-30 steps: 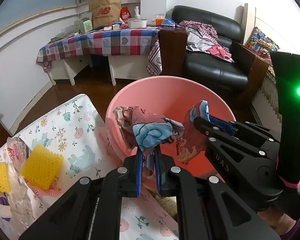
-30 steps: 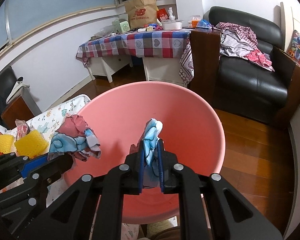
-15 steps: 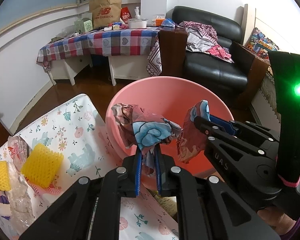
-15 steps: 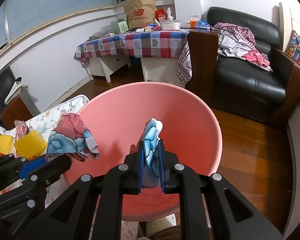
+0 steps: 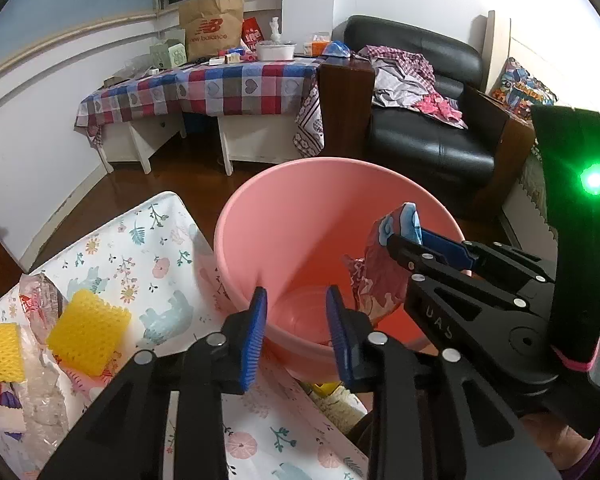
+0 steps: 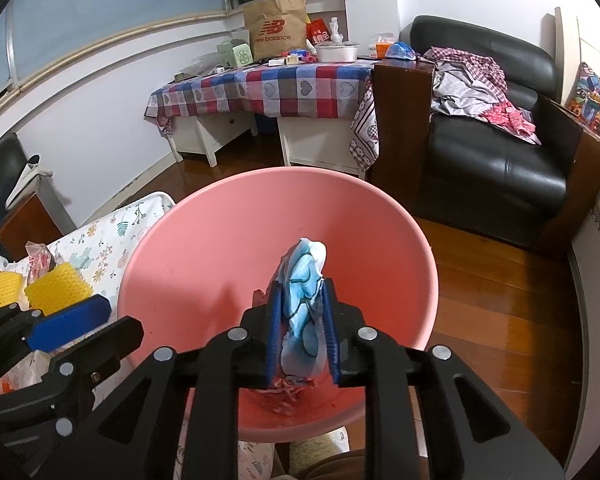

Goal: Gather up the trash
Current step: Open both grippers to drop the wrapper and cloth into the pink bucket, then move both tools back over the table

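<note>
The pink bin (image 6: 148, 280) stands against my floral surface (image 5: 112, 248). My right hand-held gripper (image 6: 302, 328) grasps a crumpled wrapper (image 6: 303, 280) over the bin; my left hand-held gripper (image 5: 296, 328) hangs released at the bin's rim, holding nothing.

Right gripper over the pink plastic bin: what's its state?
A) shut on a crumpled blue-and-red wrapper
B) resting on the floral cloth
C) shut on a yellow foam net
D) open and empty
A: the right gripper clamps the crumpled blue-and-red wrapper above the pink plastic bin.
</note>
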Motion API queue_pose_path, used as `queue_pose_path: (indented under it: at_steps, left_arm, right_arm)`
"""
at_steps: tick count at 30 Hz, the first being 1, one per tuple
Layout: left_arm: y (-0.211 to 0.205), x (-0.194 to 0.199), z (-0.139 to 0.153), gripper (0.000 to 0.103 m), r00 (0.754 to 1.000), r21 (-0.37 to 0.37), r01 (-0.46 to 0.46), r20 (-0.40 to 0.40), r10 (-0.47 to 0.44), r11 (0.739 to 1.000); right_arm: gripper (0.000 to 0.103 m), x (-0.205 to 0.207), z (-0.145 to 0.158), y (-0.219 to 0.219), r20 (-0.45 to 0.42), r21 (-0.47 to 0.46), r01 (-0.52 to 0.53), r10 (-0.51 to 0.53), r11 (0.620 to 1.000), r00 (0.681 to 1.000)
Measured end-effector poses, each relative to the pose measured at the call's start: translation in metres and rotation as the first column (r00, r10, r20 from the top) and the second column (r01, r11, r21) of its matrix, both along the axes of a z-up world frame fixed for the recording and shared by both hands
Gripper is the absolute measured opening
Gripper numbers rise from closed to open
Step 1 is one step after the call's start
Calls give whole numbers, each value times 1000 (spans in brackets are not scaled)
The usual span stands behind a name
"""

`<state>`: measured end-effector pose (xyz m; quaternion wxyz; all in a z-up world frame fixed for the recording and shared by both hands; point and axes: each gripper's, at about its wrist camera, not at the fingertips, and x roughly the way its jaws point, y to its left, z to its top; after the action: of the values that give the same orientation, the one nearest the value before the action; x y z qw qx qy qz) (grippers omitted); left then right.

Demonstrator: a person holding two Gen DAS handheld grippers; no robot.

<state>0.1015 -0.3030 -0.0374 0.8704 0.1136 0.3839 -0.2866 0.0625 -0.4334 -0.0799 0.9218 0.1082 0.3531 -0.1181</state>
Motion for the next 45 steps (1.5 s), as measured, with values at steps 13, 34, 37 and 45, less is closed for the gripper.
queue_pose_path:
  at_steps: [13, 34, 37, 45]
  left_arm:
    - [20, -10, 22, 39, 999, -40, -21, 37, 22, 999]
    - [193, -62, 85, 49, 925, -191, -306, 173, 339, 932]
    - [231, -72, 88, 51, 897, -199, -368, 180, 403, 908]
    - [317, -94, 78, 51, 824, -198, -510, 163, 542, 837]
  right_arm:
    - [32, -10, 18, 6, 30, -20, -2, 2, 1000, 1000]
    - [33, -47, 72, 71, 167, 45, -187, 177, 981, 970]
    - [33, -47, 69, 95, 157, 64, -250, 238, 966, 958]
    - [33, -50, 55, 164, 115, 91, -415, 405, 905, 907]
